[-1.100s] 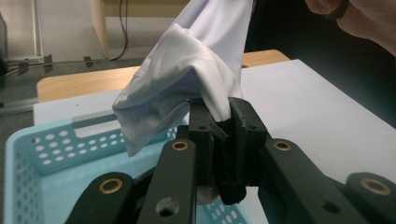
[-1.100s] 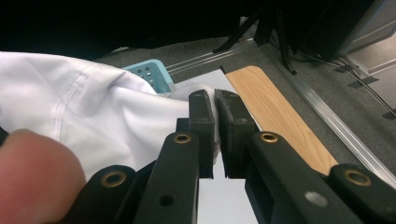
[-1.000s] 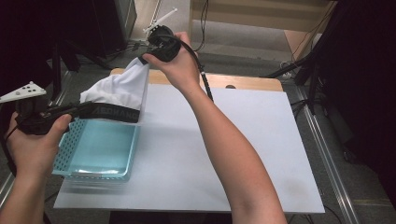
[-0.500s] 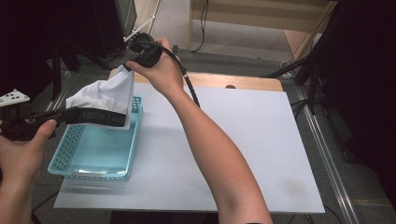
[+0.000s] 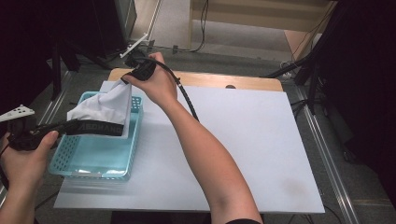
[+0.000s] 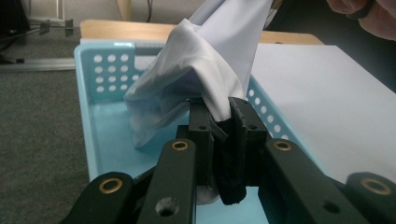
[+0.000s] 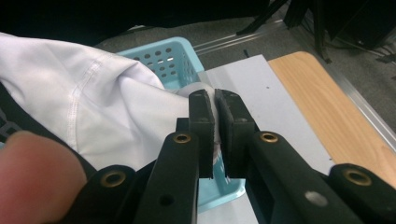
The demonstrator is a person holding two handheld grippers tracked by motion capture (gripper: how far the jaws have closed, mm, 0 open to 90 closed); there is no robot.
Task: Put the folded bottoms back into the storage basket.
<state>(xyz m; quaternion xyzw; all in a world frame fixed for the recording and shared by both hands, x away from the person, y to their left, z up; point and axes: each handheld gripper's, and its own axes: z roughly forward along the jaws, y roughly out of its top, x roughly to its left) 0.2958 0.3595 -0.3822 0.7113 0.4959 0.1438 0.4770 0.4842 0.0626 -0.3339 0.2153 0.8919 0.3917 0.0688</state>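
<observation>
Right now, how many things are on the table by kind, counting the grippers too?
Baskets: 1, light blue
Garments: 1, white with a black band, held over the basket
Grippers: 2, left and right, both clamped on the garment
Total: 4

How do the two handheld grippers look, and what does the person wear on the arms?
Both grippers have black, flat fingers on black link bars with brass-coloured rivets. The left gripper carries a pale three-cornered plate with dark dots. A black cable trails from the right gripper. The forearms are bare; a dark sleeve edge shows.
</observation>
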